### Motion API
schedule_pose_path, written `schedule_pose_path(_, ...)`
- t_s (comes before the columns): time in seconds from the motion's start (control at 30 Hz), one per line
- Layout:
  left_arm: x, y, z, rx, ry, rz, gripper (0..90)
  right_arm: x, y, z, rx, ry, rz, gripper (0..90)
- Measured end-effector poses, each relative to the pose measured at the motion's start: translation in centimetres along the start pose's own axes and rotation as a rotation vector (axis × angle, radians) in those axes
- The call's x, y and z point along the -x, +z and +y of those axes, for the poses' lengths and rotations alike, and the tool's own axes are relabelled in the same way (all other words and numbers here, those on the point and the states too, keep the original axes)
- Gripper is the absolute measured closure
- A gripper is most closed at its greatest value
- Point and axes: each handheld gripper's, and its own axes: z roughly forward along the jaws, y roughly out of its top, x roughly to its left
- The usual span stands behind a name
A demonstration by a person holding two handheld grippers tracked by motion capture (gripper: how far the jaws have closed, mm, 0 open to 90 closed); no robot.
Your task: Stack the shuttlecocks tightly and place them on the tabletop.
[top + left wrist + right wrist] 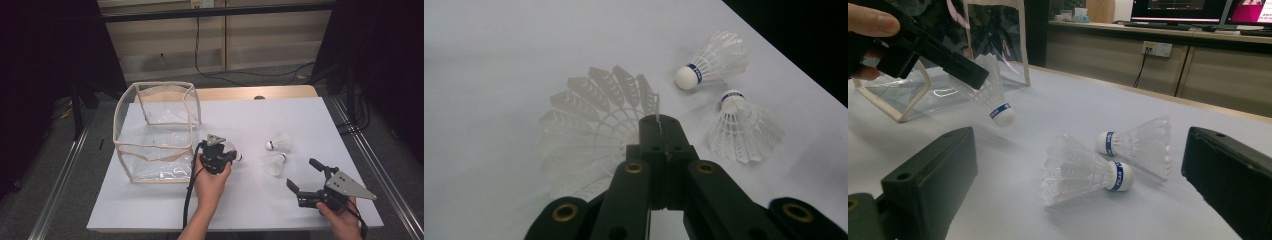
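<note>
The left gripper's (223, 151) fingers (659, 131) are clamped on the feather skirt of a white shuttlecock (589, 132), which hangs off the bench with its blue-banded cork (1003, 116) pointing down, just beside the open side of a clear plastic storage cube (155, 132) with cream fabric edging. The right gripper (304, 176) sits low near the bench's right front corner, its fingers (930, 177) wide apart and nothing between them; they frame two more shuttlecocks lying on the surface. The nearer shuttlecock (275, 164) lies on its side with its cork turned away from the person, and the farther shuttlecock (279, 143) lies just beyond it, cork toward the cube; the two lie close together, perhaps touching.

The bench (260, 115) is covered by a plain white sheet, with a strip of pale wood showing at its far edge. Grey carpet surrounds it, metal rails run along both sides, and dark curtains hang at left and right. A black cable (210, 65) trails down the pale panelled wall behind.
</note>
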Motion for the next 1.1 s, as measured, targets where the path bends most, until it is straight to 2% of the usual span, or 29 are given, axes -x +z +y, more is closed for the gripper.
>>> schedule_pose_path(0.37,-0.3,0.9,0.5,-0.002,-0.018,0.047,90.0,0.0,0.0,0.0,0.000,-0.004,-0.003,0.9)
schedule_pose_path(0.53,0.2,1.2,0.5,-0.006,-0.013,0.035,90.0,-0.1,0.0,0.0,-0.003,-0.002,-0.001,0.9)
schedule_pose_path(0.87,0.6,1.6,1.7,0.006,-0.009,0.077,90.0,-0.1,0.0,0.0,-0.003,-0.003,0.001,0.9)
schedule_pose_path(1.1,0.1,2.3,2.3,-0.004,-0.011,0.114,90.0,-0.1,0.0,0.0,-0.001,-0.003,0.002,0.9)
